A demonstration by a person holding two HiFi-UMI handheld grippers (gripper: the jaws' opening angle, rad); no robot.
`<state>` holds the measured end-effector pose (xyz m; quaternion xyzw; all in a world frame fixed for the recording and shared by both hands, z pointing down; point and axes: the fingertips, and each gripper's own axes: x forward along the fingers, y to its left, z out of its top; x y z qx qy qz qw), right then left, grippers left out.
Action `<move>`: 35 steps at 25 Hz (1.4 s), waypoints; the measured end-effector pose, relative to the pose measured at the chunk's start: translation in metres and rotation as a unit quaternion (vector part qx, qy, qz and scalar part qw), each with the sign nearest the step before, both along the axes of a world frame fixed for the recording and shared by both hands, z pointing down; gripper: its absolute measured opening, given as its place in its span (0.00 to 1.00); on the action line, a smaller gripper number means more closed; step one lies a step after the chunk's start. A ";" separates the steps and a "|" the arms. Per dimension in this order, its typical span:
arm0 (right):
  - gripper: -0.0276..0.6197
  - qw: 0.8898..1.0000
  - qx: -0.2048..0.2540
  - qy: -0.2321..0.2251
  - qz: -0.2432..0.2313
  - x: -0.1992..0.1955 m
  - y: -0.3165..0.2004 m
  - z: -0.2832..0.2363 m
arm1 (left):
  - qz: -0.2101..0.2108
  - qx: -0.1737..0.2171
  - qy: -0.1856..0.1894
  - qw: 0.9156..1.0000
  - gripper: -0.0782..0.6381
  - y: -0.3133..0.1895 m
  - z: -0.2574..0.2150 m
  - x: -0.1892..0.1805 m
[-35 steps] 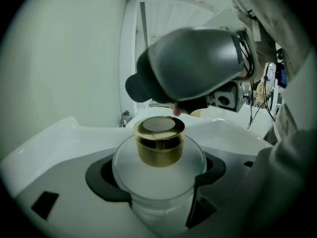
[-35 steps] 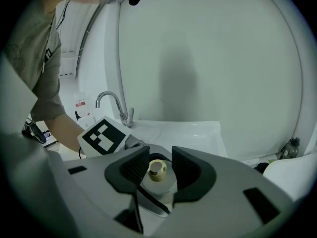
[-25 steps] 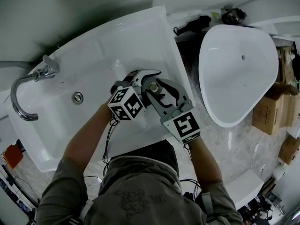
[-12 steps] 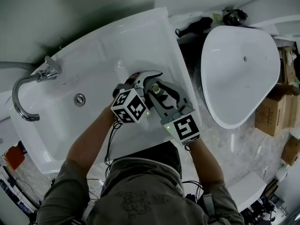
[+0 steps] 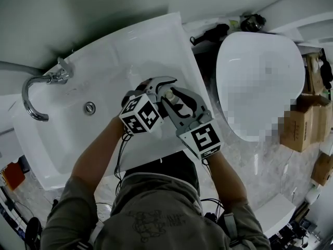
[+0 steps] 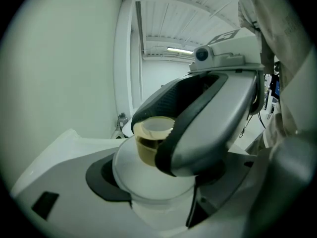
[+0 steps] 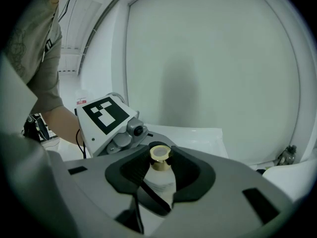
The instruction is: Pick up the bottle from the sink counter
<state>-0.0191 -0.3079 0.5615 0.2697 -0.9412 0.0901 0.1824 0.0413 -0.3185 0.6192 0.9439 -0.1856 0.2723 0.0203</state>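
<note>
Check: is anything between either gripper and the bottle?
Nothing visible. The bottle sits clamped between the jaws of both the left gripper and the right gripper, whose jaws have just been closing on it.

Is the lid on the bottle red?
No, the lid on the white bottle is gold in the right gripper view.
</note>
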 end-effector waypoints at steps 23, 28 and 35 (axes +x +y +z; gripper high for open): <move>0.26 0.992 0.123 -0.008 -0.010 0.000 0.067 -0.256 | -0.013 0.093 0.019 0.995 0.59 0.055 -0.262 -0.001; 0.26 0.989 0.143 -0.015 -0.021 -0.004 0.091 -0.291 | -0.022 0.108 0.016 0.994 0.59 0.076 -0.296 -0.005; 0.26 0.989 0.139 -0.035 -0.025 -0.008 0.123 -0.309 | -0.023 0.112 0.002 0.993 0.59 0.107 -0.310 -0.008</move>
